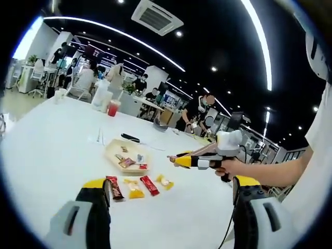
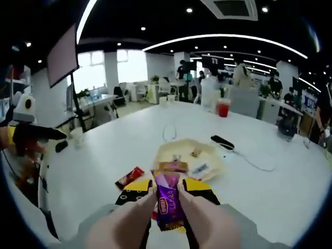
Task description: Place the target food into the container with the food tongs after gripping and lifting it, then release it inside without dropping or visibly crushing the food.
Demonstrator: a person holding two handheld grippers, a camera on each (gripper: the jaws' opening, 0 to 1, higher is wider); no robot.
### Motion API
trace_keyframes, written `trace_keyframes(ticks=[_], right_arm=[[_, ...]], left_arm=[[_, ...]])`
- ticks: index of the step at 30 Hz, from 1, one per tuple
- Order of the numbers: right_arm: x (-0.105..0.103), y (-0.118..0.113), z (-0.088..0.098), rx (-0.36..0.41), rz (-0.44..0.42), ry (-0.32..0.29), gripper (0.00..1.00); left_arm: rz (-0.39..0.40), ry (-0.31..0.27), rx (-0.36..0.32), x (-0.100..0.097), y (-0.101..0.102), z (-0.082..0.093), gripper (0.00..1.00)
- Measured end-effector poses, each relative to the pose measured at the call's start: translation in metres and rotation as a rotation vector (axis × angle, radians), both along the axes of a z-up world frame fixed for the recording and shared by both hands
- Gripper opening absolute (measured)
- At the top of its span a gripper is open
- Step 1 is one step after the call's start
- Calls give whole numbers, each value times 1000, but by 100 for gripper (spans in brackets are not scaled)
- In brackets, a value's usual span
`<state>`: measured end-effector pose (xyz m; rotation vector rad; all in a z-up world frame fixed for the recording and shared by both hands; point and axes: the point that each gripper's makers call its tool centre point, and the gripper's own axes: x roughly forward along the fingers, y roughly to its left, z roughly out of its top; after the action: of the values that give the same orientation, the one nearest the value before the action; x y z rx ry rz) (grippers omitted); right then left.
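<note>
In the right gripper view, the right hand-held gripper (image 2: 167, 199) is closed on a purple packet (image 2: 168, 204), pinched upright between its two pale fingers (image 2: 136, 218) just above the worktop (image 2: 104, 155). Directly behind the packet, black-and-yellow parts of the tool show on either side. A red bar (image 2: 129, 177) lies flat on the worktop a little to the left, and just beyond the held packet sits the tray (image 2: 167, 149), a shallow cream dish already holding a few small wrapped snacks. A black remote (image 2: 222, 141) lies past the tray with a thin cable trailing from near it, and a red drink (image 2: 223, 108) stands near the far edge. In the left gripper view, the left hand-held gripper (image 1: 171, 194) is open, its jaws wide apart and holding nothing. Between and beyond them a row of snacks lies on the worktop: two red bars, a yellow packet (image 1: 135, 190) and a small yellow sweet (image 1: 165, 181), all just this side of the tray. The right tool, held in a hand (image 1: 231, 167), reaches toward the tray from the right.
</note>
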<state>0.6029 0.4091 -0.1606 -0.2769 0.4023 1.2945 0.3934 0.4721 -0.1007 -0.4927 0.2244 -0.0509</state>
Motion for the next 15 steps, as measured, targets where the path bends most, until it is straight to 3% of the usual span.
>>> trace_keyframes(ticks=[5,9,15], right_arm=[[9,2,5,15,-19,-5,22],[10,3,9,17,-20,-12,22],[17,4,16,26,-29,-28,22]], left_arm=[[-21,26,-3,1,-4,-5,99],[-10,8,14,-2,-2,3,99],[5,-1,-6,1,-1,1,99]])
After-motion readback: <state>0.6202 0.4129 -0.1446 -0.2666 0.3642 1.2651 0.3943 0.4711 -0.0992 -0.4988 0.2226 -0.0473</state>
